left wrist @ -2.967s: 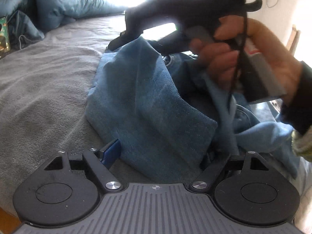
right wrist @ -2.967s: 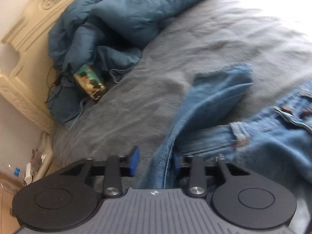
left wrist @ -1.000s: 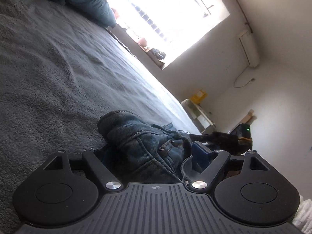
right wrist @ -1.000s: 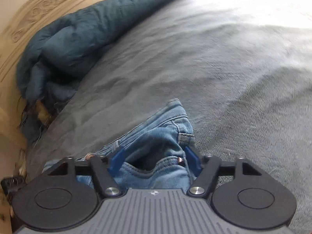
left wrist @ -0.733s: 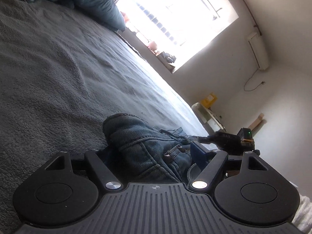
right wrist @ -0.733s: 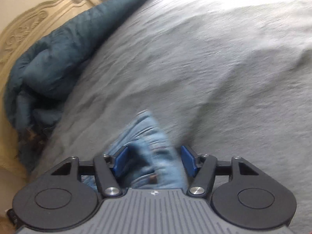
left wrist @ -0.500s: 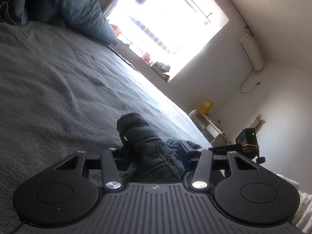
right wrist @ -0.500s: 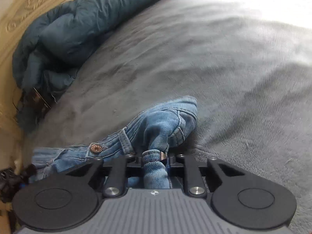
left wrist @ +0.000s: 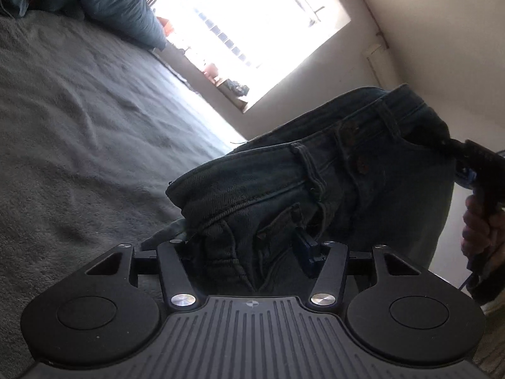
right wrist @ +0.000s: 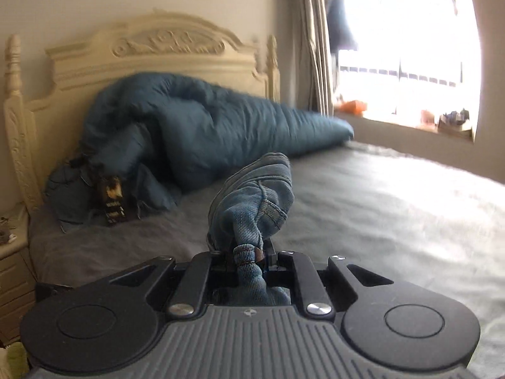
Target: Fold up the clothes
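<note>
The blue jeans [left wrist: 315, 164] hang off the grey bed cover [left wrist: 79, 126], waistband stretched between both grippers. My left gripper [left wrist: 241, 243] has a thick bunch of waistband and pocket denim filling its gap. Its jaws are opening a little while the blue pad [left wrist: 304, 249] still presses the cloth. At the upper right of this view, a hand [left wrist: 476, 221] holds the right gripper [left wrist: 467, 158] at the waistband's other end. In the right wrist view my right gripper [right wrist: 249, 252] is closing tightly on a narrow fold of the jeans [right wrist: 255, 195], which sticks up past its fingers.
A rumpled teal duvet [right wrist: 195, 126] lies against the cream carved headboard [right wrist: 157, 50], with a dark packet [right wrist: 113, 202] beside it. A nightstand [right wrist: 12, 252] stands at the left. A bright window [right wrist: 404, 47] with a cluttered sill is on the far side of the bed.
The right gripper closed on the waistband and rose sharply, lifting the jeans off the bed. The left gripper closed on its bunch of denim and rose slightly. The waistband now stretches between them.
</note>
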`<action>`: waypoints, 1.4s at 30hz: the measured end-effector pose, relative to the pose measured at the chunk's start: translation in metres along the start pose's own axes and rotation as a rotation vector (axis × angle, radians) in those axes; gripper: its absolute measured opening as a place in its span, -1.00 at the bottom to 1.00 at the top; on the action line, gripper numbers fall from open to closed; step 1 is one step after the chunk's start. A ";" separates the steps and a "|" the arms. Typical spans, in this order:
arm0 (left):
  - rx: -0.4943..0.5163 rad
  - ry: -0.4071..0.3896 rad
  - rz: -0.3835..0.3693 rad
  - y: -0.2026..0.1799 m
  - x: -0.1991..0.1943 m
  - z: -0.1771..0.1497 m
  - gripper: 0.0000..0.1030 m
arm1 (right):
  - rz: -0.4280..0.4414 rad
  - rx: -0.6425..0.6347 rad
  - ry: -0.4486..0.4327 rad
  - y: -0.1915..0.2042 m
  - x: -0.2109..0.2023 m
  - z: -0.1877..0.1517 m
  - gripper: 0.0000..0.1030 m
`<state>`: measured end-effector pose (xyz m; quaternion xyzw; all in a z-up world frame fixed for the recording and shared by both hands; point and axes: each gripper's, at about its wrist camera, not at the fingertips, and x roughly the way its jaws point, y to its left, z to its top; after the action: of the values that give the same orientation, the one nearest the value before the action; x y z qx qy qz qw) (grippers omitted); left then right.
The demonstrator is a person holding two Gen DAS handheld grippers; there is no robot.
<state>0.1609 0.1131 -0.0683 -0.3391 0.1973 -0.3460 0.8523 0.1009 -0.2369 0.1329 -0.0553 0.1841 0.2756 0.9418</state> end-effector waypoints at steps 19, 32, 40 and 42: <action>0.184 -0.159 -0.241 -0.107 -0.048 0.015 -0.51 | -0.197 -0.082 -0.274 0.051 -0.127 0.038 -0.75; 0.293 -0.583 -0.195 -0.154 -0.080 0.139 -0.60 | -0.255 -0.457 -0.558 0.122 -0.042 0.211 -0.74; 0.144 -0.613 0.236 -0.037 -0.135 0.088 -0.61 | 0.077 -0.374 -0.316 0.152 0.170 0.154 -0.74; 0.088 -0.597 0.354 -0.002 -0.146 0.079 -0.63 | 0.148 -0.349 -0.226 0.165 0.229 0.125 -0.74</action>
<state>0.1057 0.2530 0.0027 -0.3487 -0.0199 -0.0864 0.9330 0.2304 0.0424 0.1618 -0.1728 0.0305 0.3763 0.9097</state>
